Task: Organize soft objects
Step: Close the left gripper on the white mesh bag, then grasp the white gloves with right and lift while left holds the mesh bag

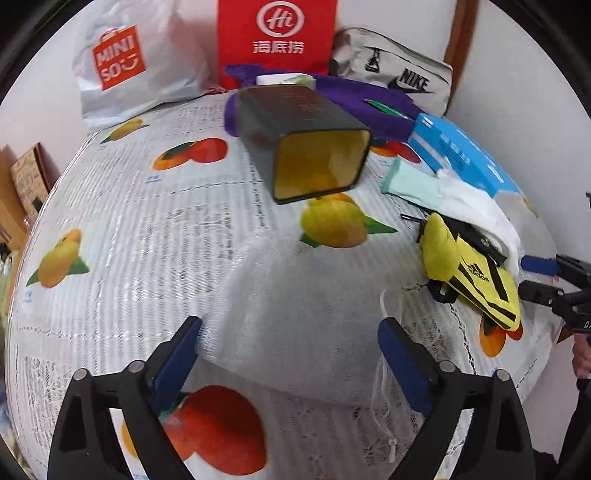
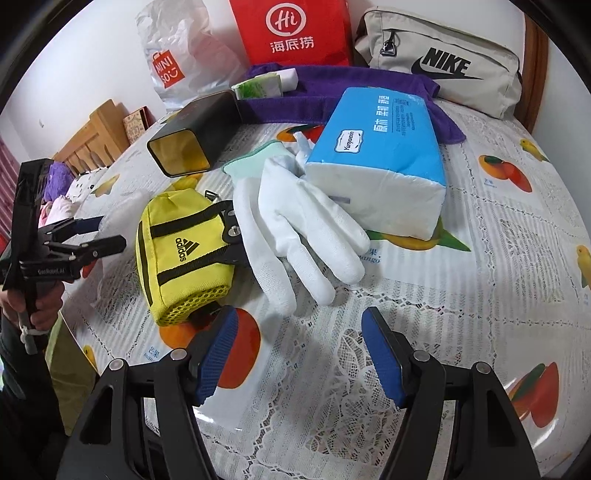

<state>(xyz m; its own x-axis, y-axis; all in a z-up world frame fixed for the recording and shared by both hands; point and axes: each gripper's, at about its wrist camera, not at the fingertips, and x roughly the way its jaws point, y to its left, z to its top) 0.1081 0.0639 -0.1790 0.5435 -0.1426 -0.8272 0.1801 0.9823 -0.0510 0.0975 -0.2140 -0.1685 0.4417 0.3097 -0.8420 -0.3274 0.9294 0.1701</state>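
Nearest the left wrist camera, the left gripper (image 1: 290,343) has its 2 blue-padded fingers spread wide apart on either side of a white mesh pouch (image 1: 295,314), which lies on the fruit-print tablecloth (image 1: 110,221); whether the pads touch the mesh I cannot tell. Beyond the pouch a dark tin box (image 1: 299,140) lies on its side with its open gold mouth toward the camera. Further right sit a yellow adidas pouch (image 1: 476,273), white gloves (image 1: 472,206) and a blue tissue pack (image 1: 461,151).

From the right wrist camera, the right gripper (image 2: 299,350) hangs open above bare tablecloth, holding nothing. At far left a hand (image 2: 40,306) grips the other tool. Next comes the yellow adidas pouch (image 2: 181,254), touching the white gloves (image 2: 295,236), whose cuffs lie against the blue tissue pack (image 2: 384,162). Along the back stand a Miniso bag (image 2: 177,59), a red paper bag (image 2: 291,29) and a beige Nike bag (image 2: 443,62), with a purple towel (image 2: 332,96) in front.
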